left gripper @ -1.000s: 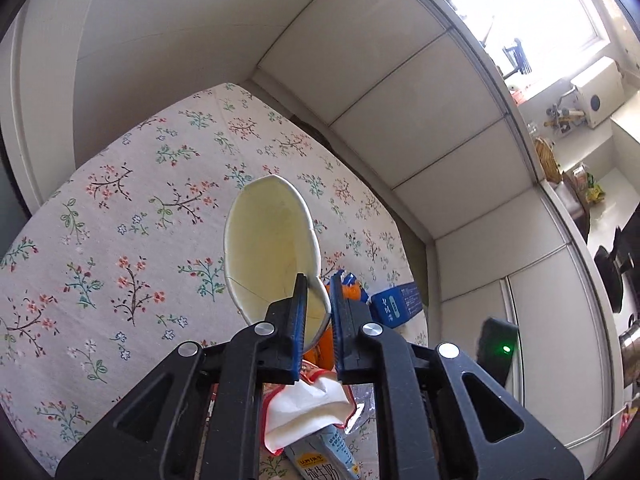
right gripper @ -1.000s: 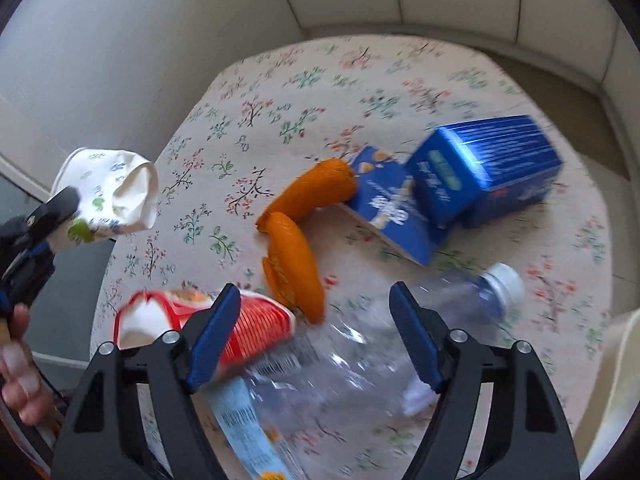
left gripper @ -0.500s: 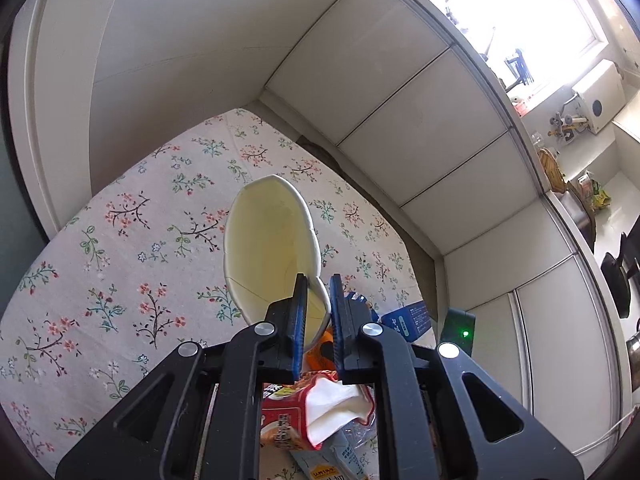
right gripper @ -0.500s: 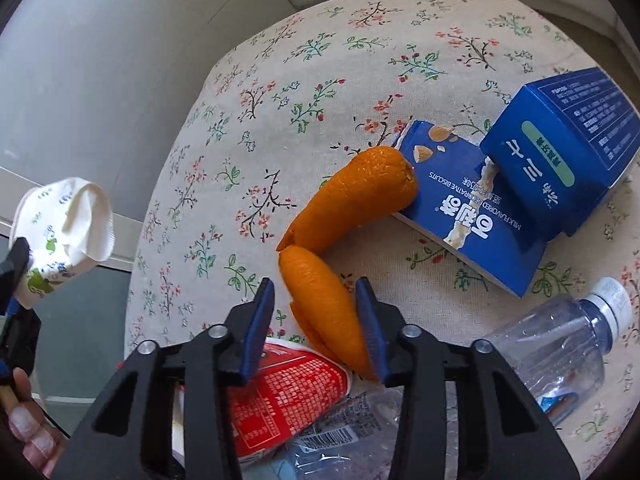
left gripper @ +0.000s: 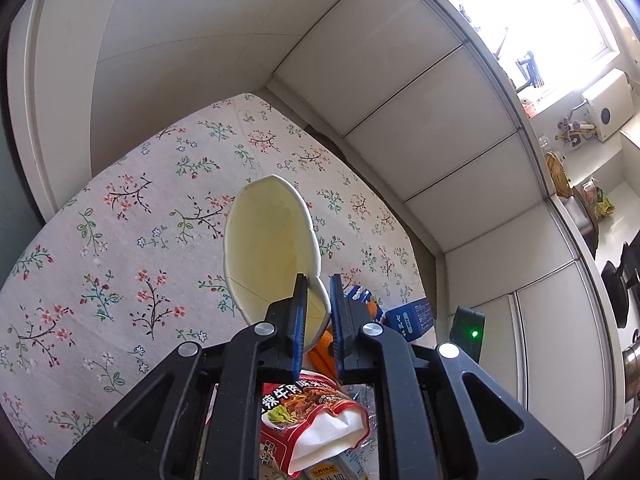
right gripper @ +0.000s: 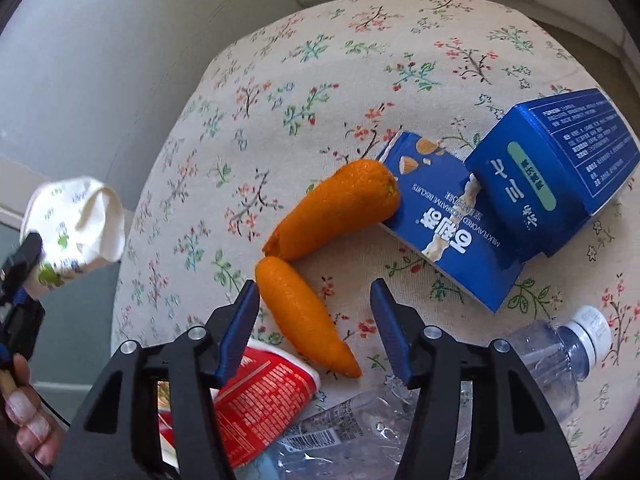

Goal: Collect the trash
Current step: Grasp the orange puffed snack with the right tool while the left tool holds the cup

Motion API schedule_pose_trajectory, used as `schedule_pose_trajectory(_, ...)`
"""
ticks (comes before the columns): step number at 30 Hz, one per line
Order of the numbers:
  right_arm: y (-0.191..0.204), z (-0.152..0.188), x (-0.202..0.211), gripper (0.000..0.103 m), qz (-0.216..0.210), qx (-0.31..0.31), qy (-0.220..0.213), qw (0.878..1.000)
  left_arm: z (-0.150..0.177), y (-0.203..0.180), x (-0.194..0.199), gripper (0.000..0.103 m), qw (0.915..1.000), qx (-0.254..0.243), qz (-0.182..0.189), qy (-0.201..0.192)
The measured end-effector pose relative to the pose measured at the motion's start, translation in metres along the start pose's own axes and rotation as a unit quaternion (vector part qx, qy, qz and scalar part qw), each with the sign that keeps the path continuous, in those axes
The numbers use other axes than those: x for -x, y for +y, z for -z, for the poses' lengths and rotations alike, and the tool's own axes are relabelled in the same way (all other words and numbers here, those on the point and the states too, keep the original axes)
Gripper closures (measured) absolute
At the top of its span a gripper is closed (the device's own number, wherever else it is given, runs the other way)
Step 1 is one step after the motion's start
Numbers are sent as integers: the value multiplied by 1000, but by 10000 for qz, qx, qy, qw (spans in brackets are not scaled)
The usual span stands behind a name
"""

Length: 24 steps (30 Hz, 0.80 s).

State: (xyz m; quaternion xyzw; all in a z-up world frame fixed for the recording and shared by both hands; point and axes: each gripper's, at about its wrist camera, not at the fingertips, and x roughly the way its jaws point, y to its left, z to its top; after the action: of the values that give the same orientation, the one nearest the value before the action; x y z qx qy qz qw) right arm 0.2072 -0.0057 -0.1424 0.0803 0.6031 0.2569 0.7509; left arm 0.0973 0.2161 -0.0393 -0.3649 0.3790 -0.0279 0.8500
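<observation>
Lying on the flowered tablecloth, two pieces of orange peel meet at their ends; the nearer piece is between the blue fingers of the right gripper. The jaws of this gripper have just been opening; they stand apart and the pads do not press on the peel, so the claw is released. Just below the peel a red noodle cup lies on its side, partly under the left finger, and a crushed clear plastic bottle with a white cap lies at the lower right. The far piece of peel touches a flat blue biscuit box, and a blue carton leans on that box.

Off the left edge of the table, the left gripper is clenched on the rim of a squashed white paper cup and holds it in the air above the cloth. In the right wrist view the cup shows a green print on its outside, and a hand is seen below it at the picture's edge. Beyond the table are pale cupboard panels.
</observation>
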Motion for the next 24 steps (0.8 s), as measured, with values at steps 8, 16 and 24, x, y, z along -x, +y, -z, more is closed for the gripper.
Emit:
schedule_pose_trajectory(8,22,8,-13,76,326,496,40,9982,-1,3,0,92,9999,34,-137,-41)
schedule_pose_trajectory(16,47,13,13,86,441,813,-560,9941,-1,1,4,92,9996,-33,-244,-135)
schedule_pose_trajectory(24,68,14,57,86,456,1014,-1333,9848,2,-4,8,92,9992,-133,-270,-254)
